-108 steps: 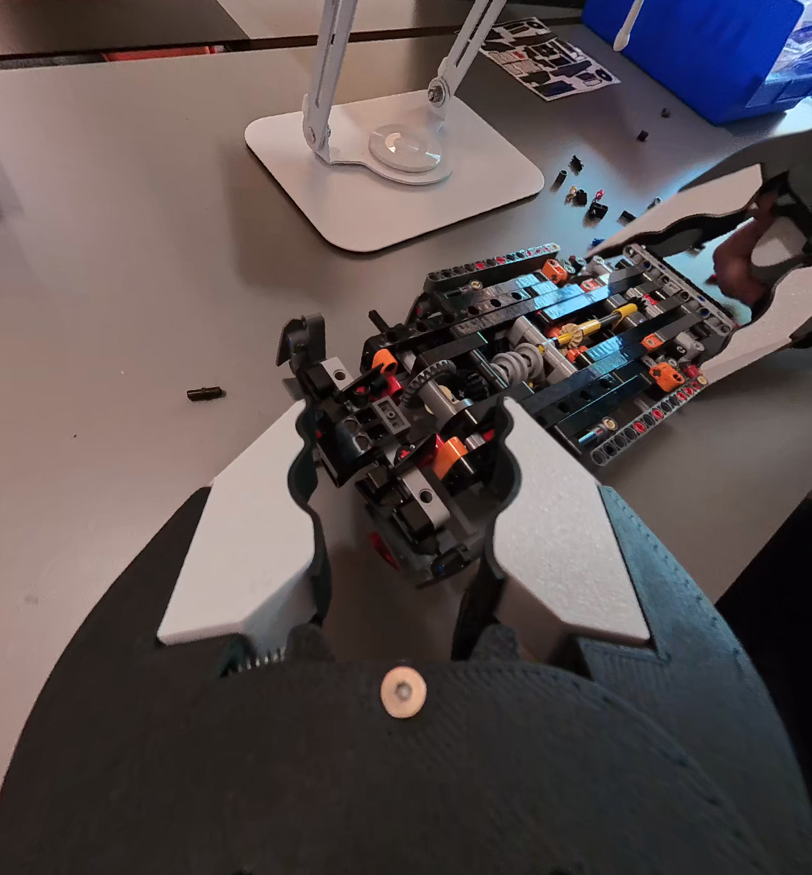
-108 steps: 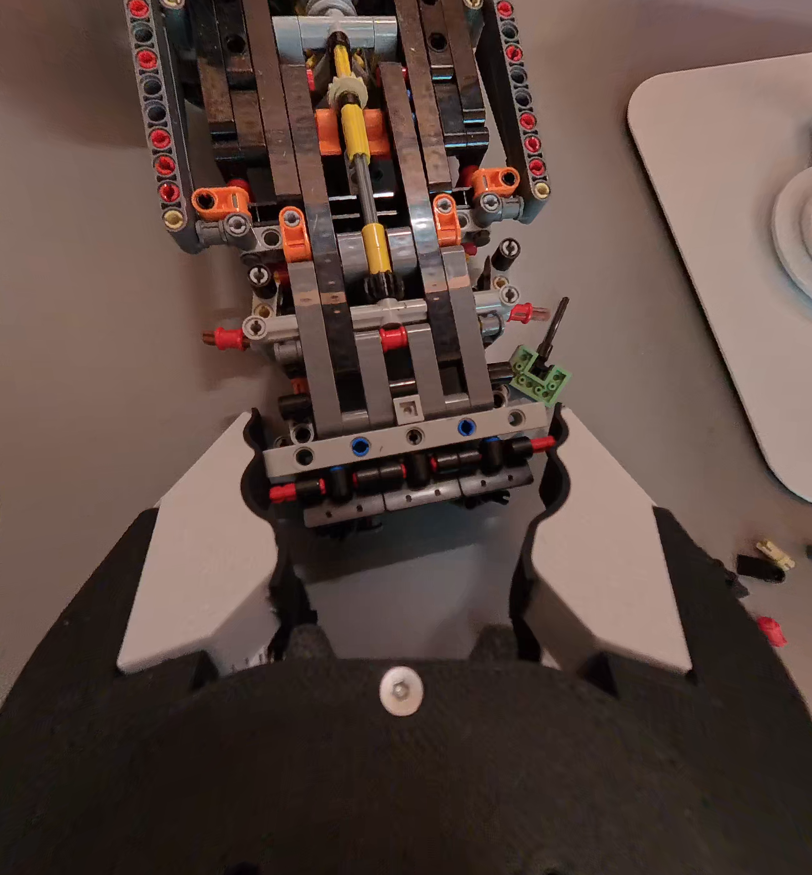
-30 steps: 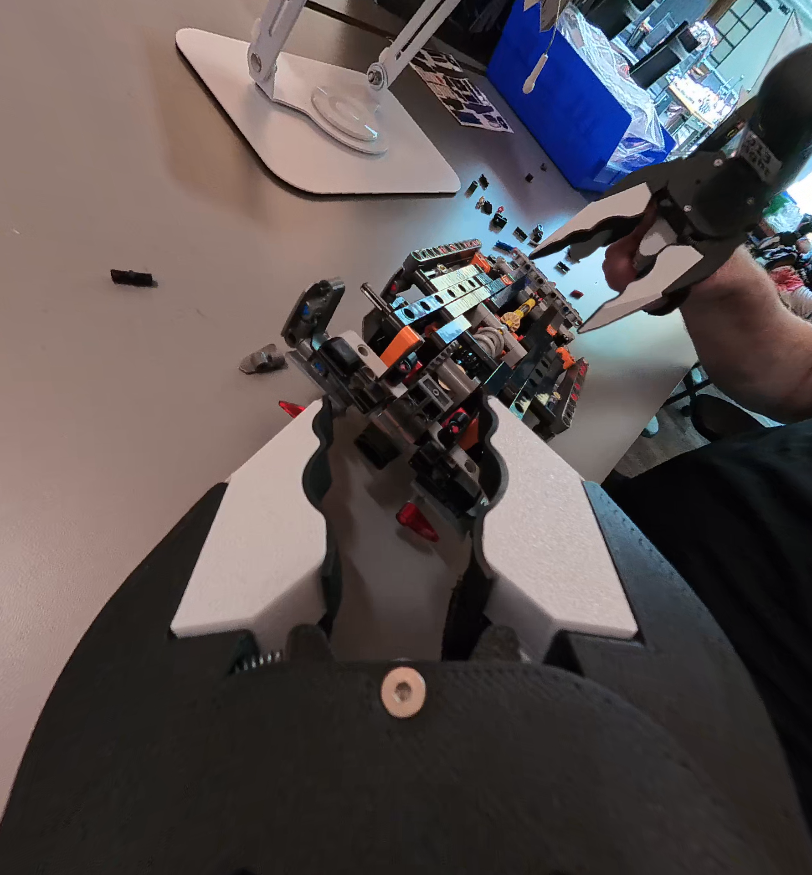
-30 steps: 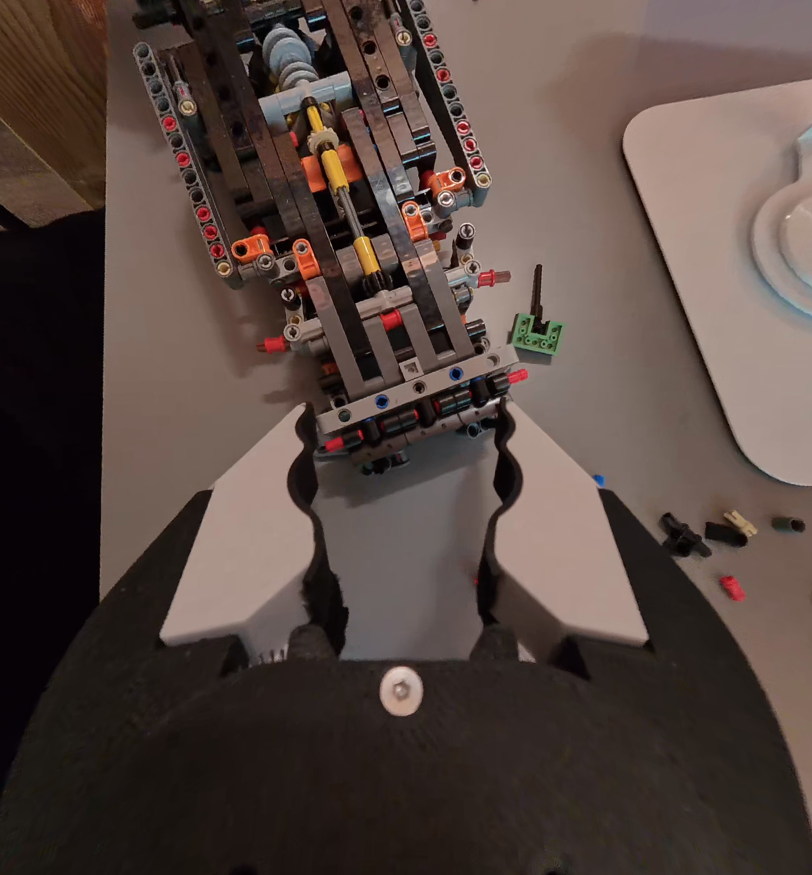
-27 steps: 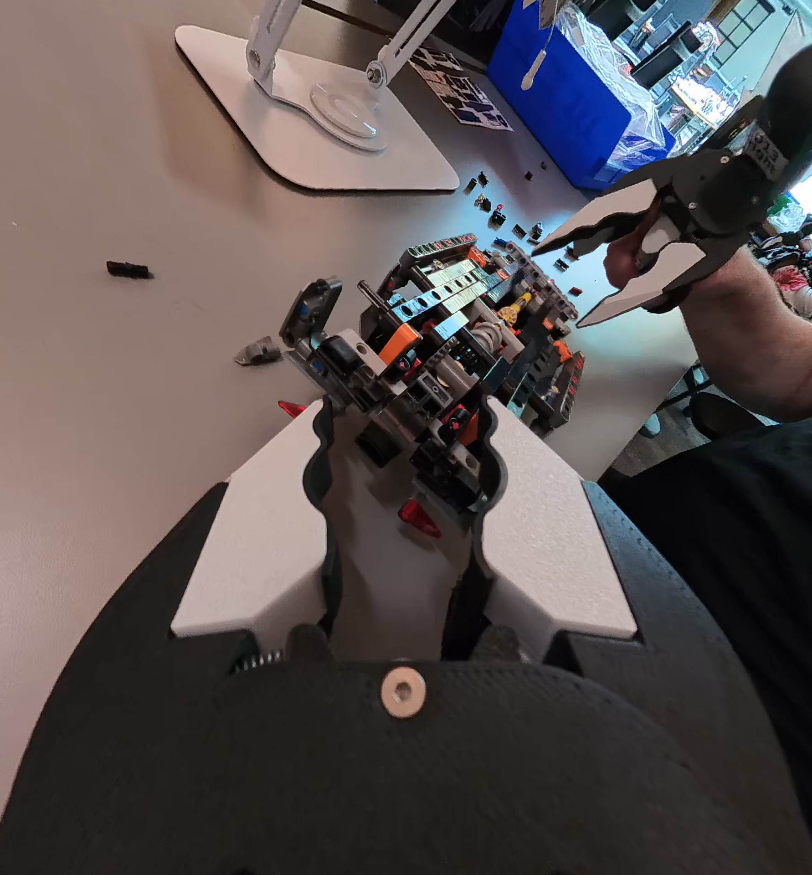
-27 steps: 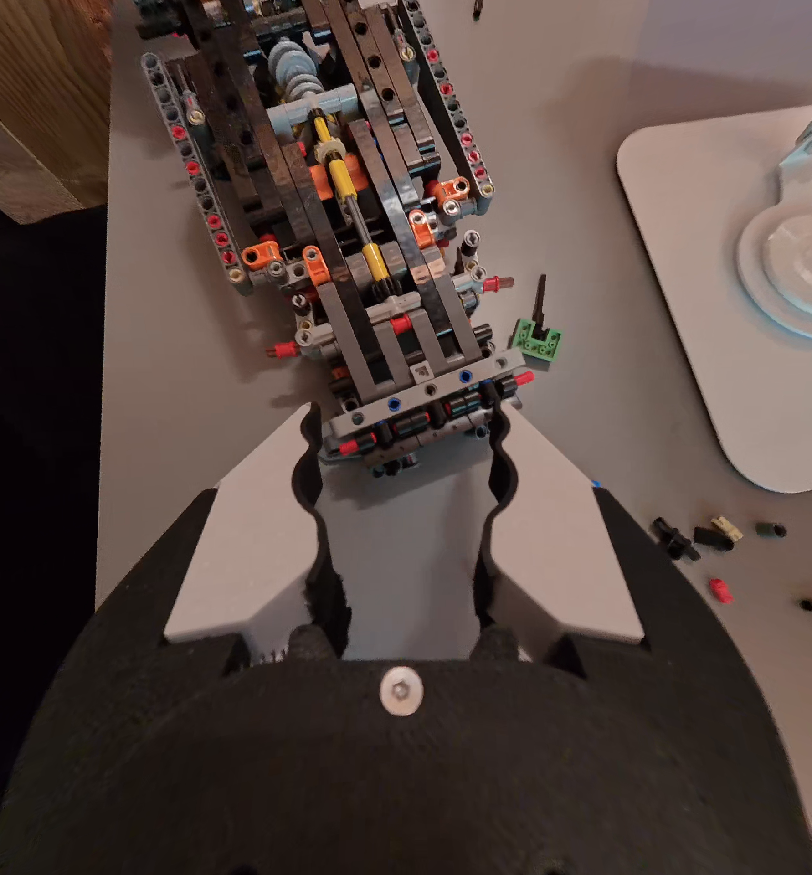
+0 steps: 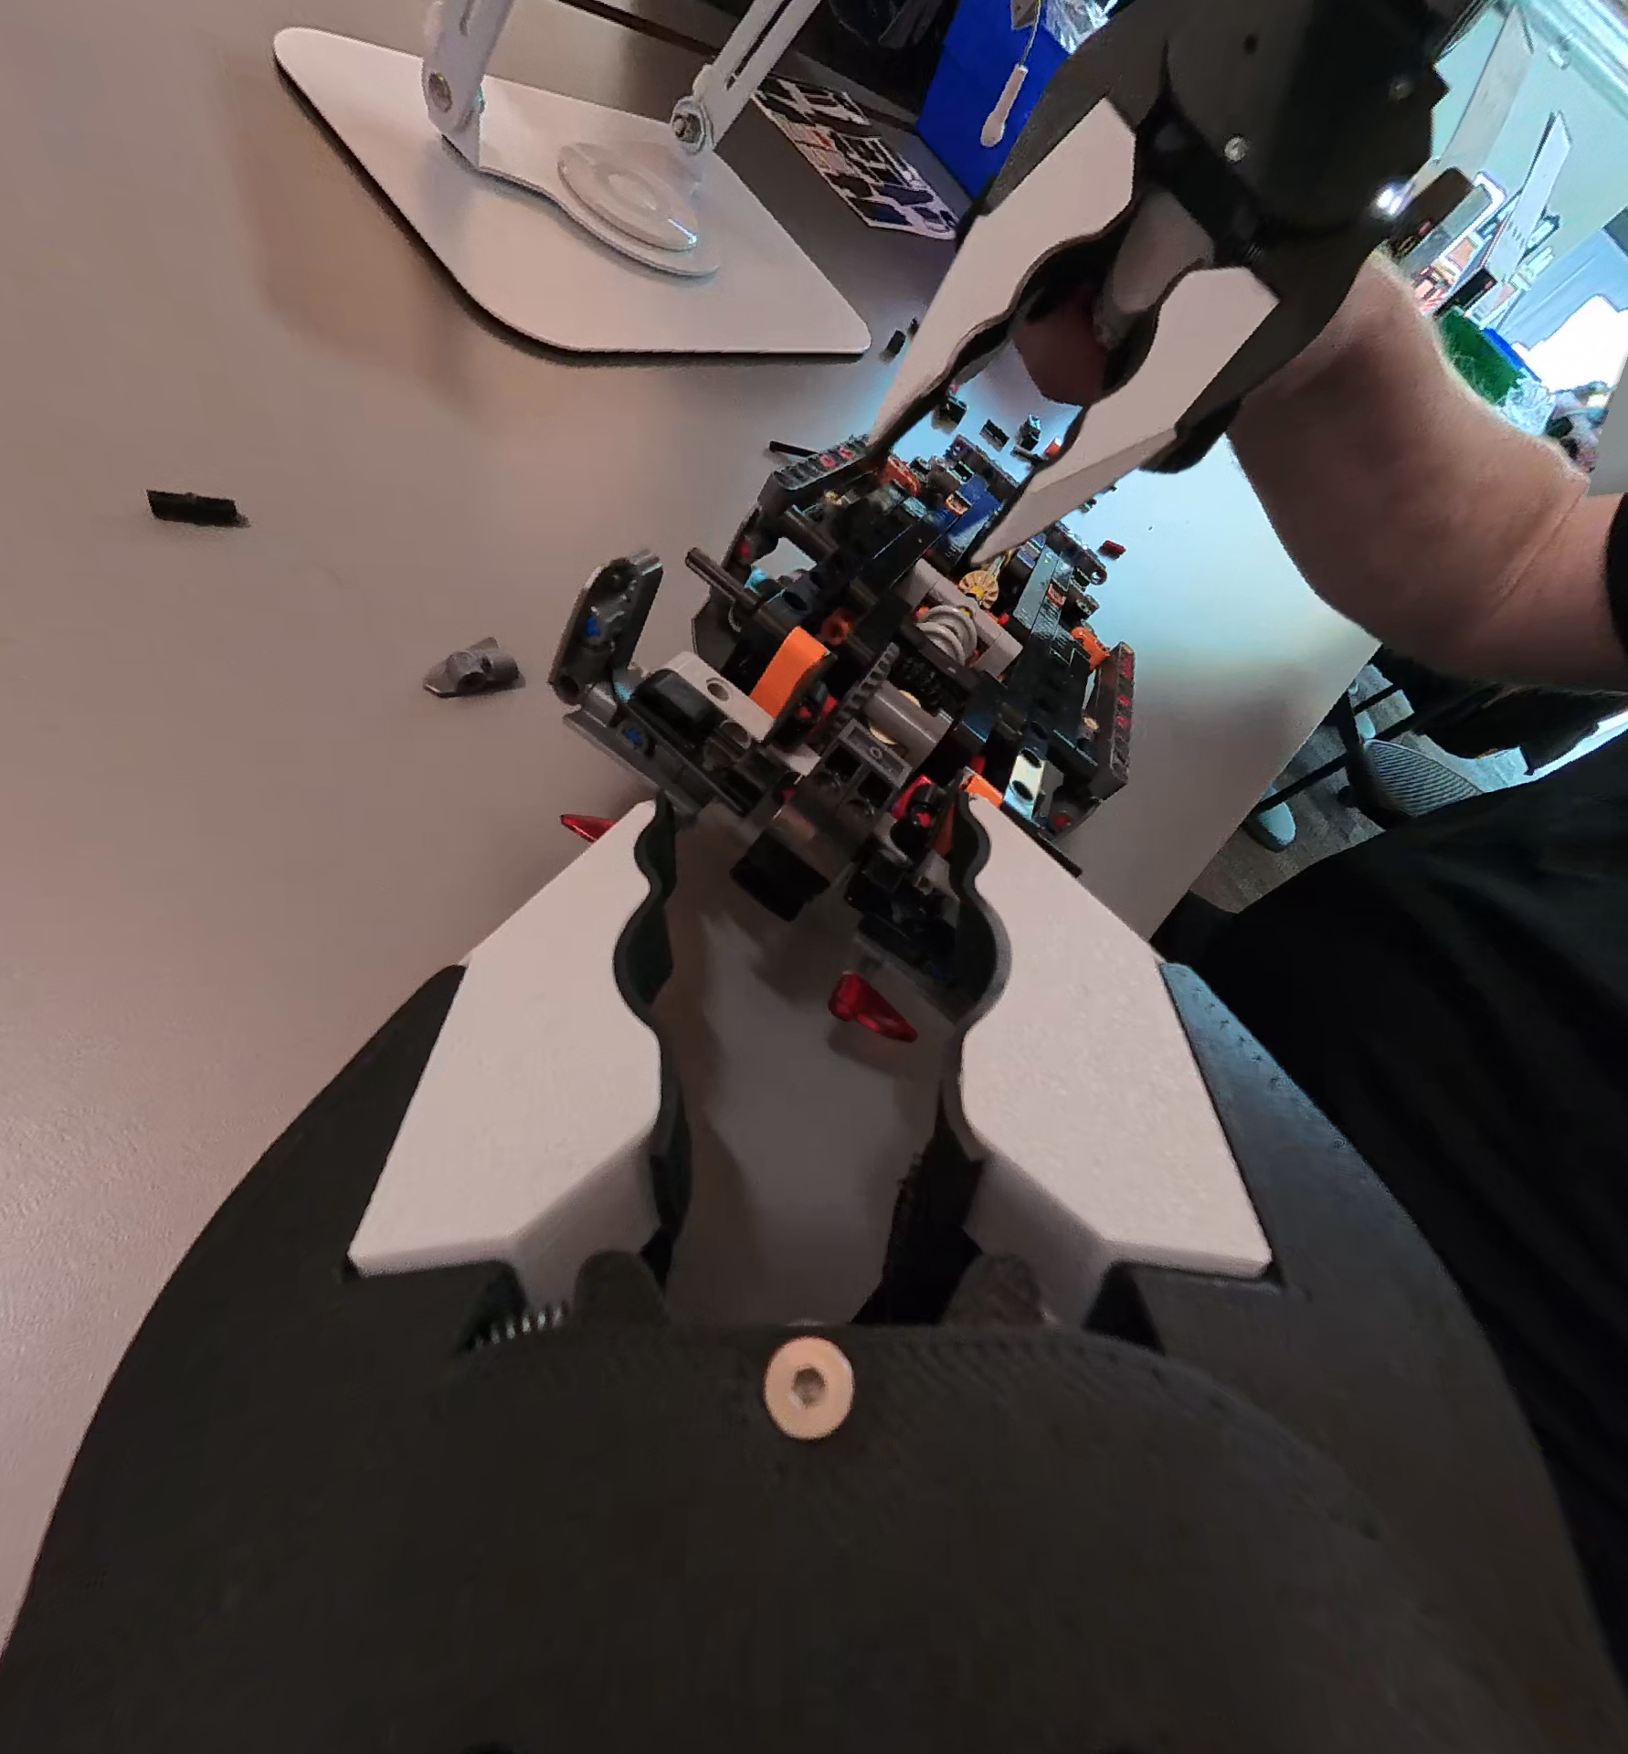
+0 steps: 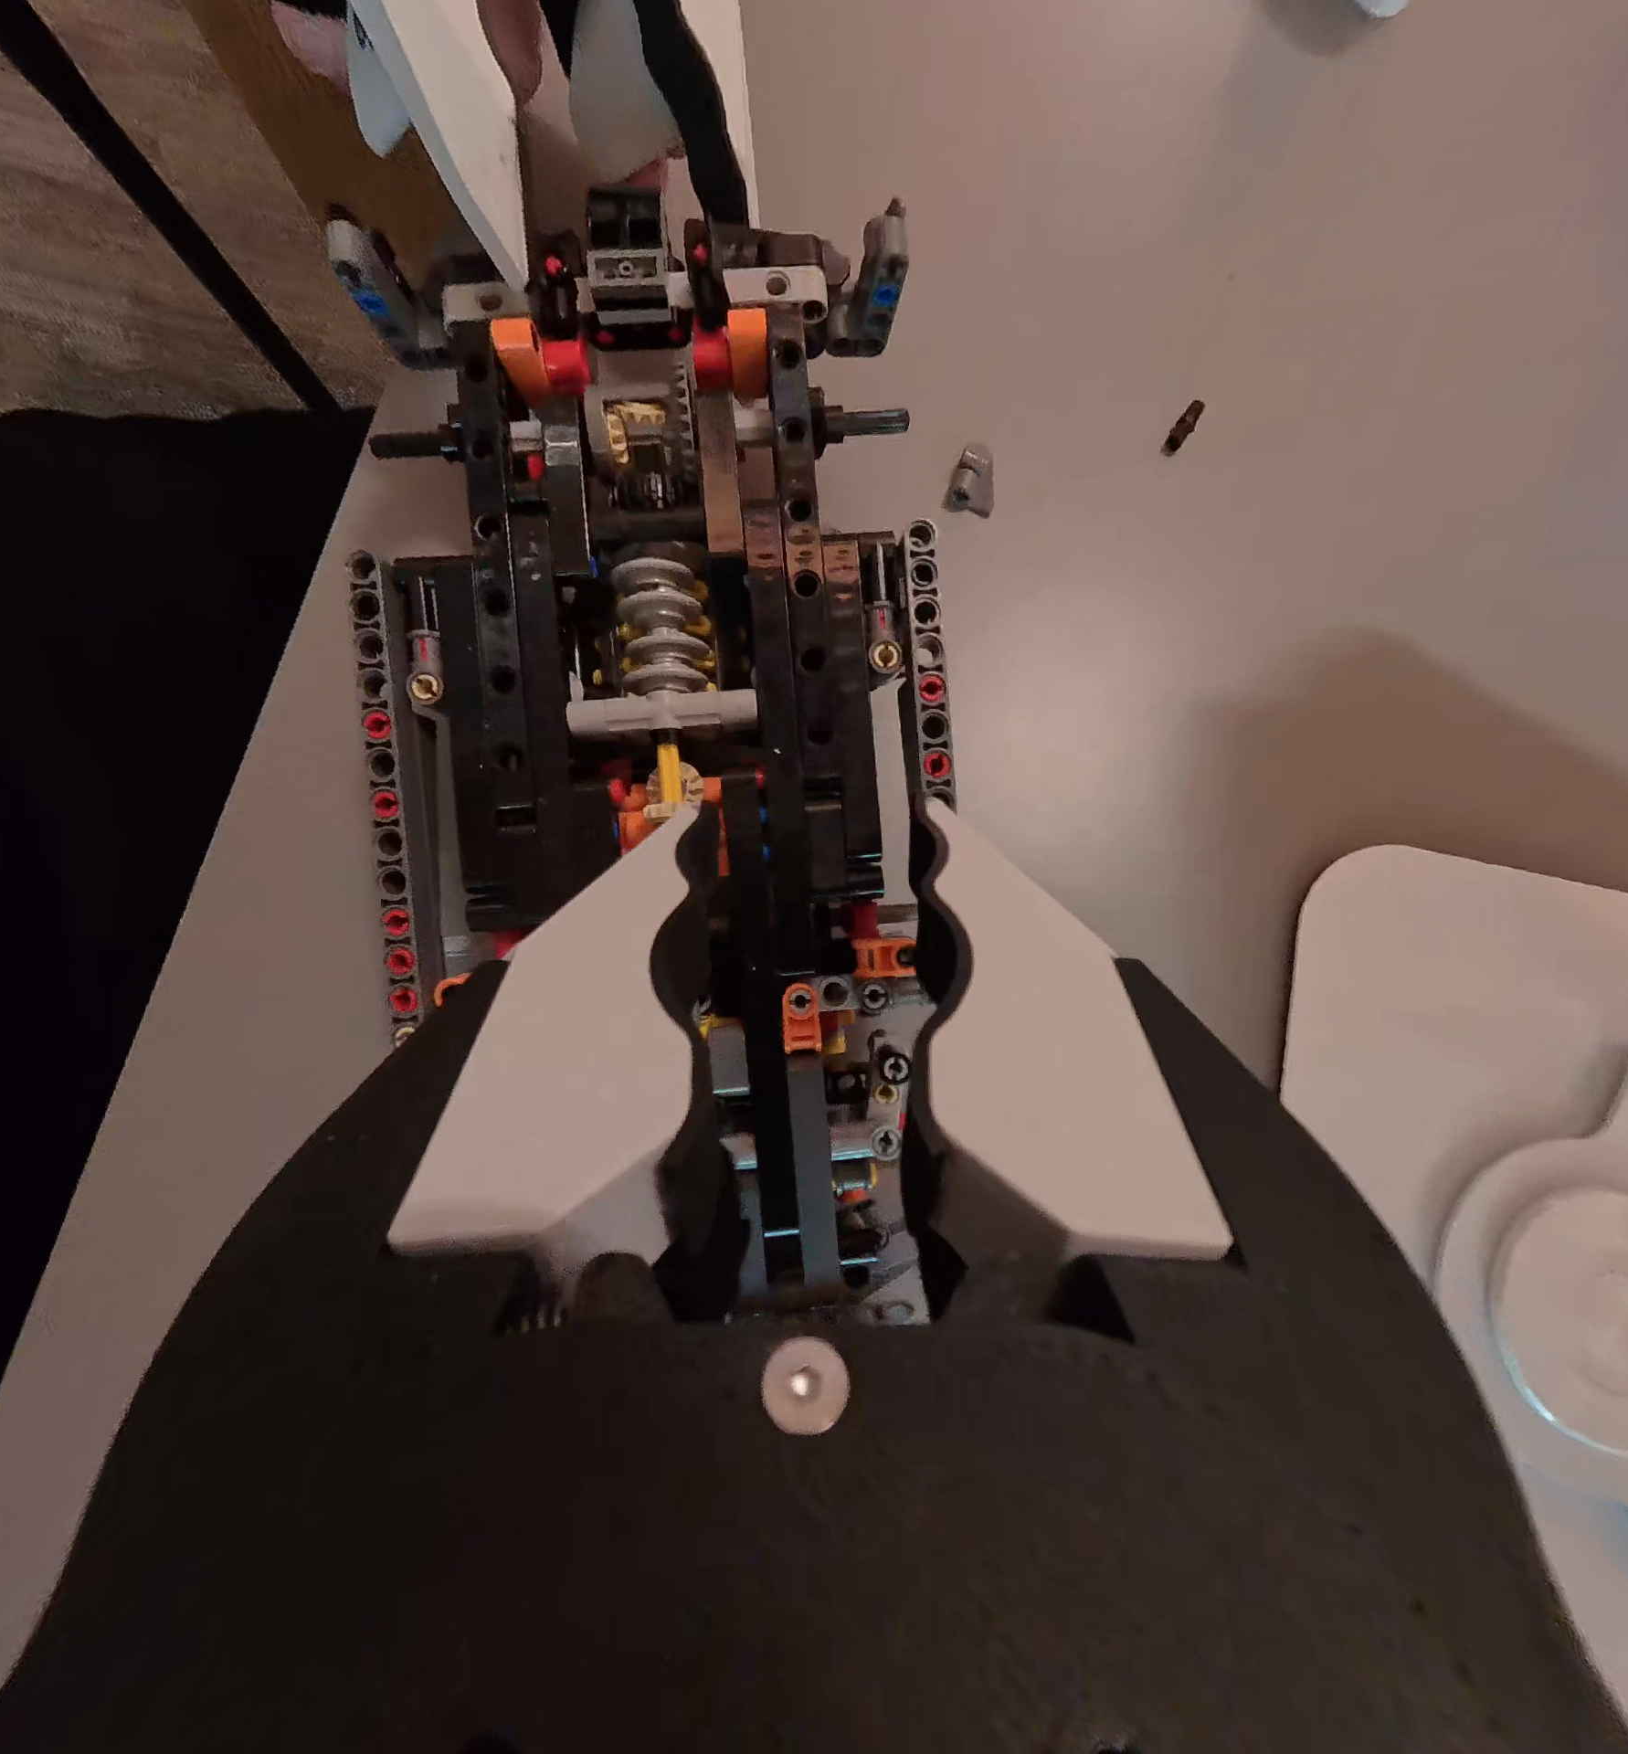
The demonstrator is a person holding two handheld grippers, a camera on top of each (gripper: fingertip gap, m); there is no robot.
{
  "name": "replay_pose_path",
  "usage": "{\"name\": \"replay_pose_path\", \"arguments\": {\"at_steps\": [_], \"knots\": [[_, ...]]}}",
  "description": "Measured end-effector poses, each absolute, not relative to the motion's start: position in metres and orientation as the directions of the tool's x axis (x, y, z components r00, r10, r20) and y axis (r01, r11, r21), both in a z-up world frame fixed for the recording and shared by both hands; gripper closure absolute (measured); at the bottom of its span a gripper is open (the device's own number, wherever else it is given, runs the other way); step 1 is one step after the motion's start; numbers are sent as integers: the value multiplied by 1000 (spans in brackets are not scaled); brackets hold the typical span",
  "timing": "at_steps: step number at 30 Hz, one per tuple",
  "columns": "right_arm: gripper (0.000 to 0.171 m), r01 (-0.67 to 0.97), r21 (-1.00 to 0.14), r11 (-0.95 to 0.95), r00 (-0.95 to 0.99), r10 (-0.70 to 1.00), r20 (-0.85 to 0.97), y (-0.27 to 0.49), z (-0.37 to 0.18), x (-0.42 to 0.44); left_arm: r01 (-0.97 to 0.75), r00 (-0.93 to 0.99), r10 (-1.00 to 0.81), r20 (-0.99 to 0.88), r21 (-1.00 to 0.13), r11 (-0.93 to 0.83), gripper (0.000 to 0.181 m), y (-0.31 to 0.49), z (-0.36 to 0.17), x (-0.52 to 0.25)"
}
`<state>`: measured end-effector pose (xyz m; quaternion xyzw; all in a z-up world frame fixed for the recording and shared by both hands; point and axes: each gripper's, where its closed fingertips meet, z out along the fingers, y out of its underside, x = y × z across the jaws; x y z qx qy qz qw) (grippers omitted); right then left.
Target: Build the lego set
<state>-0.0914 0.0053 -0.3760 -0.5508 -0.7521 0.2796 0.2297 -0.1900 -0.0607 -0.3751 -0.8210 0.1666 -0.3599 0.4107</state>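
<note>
At the desk's [image 7: 174, 902] near edge, in the left wrist view, one end of the lego chassis [image 7: 886, 702] is pinched between the jaws of the left gripper [image 7: 815, 826]. A small grey piece [image 7: 471, 669] and a black pin [image 7: 191, 506] are left loose on the desk beside it, and a white stand base [image 7: 544, 247] is seen farther back.

In the right wrist view, the right gripper [image 8: 810, 821] is held right over the chassis [image 8: 658, 588], jaws spread, nothing gripped.

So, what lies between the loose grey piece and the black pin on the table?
Nothing: only bare table between the grey piece and the black pin, in both wrist views.
</note>
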Motion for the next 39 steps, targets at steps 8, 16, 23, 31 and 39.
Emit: {"name": "replay_pose_path", "arguments": {"at_steps": [8, 16, 23, 31, 39], "knots": [[138, 711, -653, 260, -313, 949, 37, 3, -381, -93, 17, 672, -582, 458, -796, -605, 127, -62, -376, -189], [141, 719, -657, 226, -331, 943, -38, 2, -383, -93, 1, 677, -584, 448, -794, -608, 126, -62, -378, -188], [142, 716, -659, 231, -334, 942, -33, 2, -383, -94, 7, 681, -580, 447, -796, -605, 127, -62, -380, -188], [142, 719, -668, 192, -320, 944, -73, 3, -384, -95, -12, 745, -541, 391, -802, -597, 125, -59, -377, -204], [142, 706, -673, 220, -332, 943, -40, 2, -383, -96, -475, 764, -627, -155, -793, -382, 136, -42, -322, -180]]}}
